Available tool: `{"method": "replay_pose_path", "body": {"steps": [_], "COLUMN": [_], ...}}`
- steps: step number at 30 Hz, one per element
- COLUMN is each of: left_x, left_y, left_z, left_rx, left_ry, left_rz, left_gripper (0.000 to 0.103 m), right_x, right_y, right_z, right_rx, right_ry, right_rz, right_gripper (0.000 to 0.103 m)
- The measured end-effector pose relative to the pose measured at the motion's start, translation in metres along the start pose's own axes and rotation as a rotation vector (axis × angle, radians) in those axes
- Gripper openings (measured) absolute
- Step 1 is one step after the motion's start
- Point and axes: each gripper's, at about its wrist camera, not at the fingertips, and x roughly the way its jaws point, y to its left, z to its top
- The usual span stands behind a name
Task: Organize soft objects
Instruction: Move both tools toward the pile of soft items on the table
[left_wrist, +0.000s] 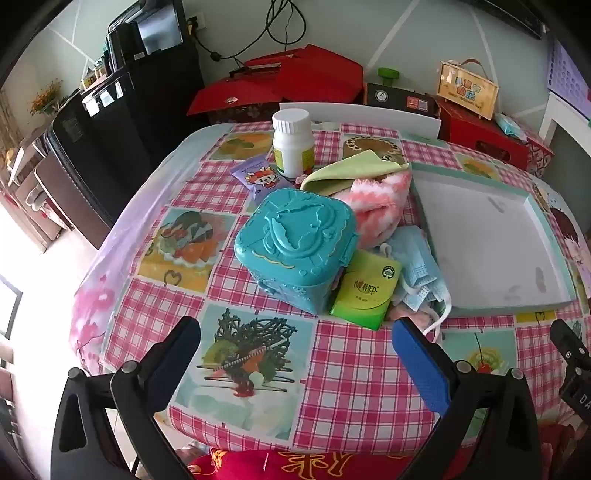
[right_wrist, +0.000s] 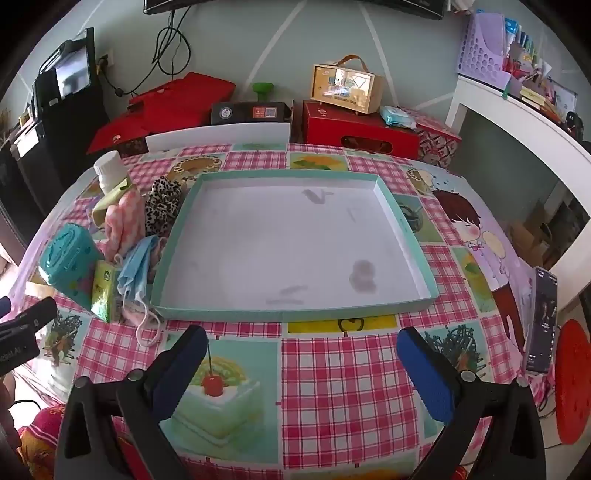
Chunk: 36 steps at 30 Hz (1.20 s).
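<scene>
A heap of soft things lies left of an empty teal-rimmed tray (right_wrist: 288, 240): a pink-and-white fluffy cloth (left_wrist: 376, 199), a yellow-green cloth (left_wrist: 347, 166), blue face masks (left_wrist: 417, 269), a green tissue pack (left_wrist: 365, 291) and a leopard-print cloth (right_wrist: 162, 210). My left gripper (left_wrist: 295, 332) hangs open above the tablecloth, short of the heap, nothing between its fingers. Over the table's front, just before the tray's near rim, my right gripper (right_wrist: 303, 339) is open and holds nothing.
A hard teal plastic box (left_wrist: 295, 240), a white bottle (left_wrist: 291, 144) and a purple wipes pack (left_wrist: 258, 177) stand among the heap. A phone (right_wrist: 543, 317) is propped at the table's right edge. Red boxes (right_wrist: 358, 125) line the wall behind.
</scene>
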Motion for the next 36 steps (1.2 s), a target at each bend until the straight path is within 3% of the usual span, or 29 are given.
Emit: {"method": "replay_pose_path", "body": {"steps": [36], "left_x": [0.009], "left_y": [-0.008], "left_z": [0.002], "left_rx": [0.012], "left_ry": [0.021], "left_rz": [-0.060], "left_gripper": [0.103], "right_x": [0.017], "right_y": [0.013], "right_z": [0.003], "right_rx": [-0.018], "right_ry": [0.036], "right_rz": [0.012], "right_gripper": [0.103]}}
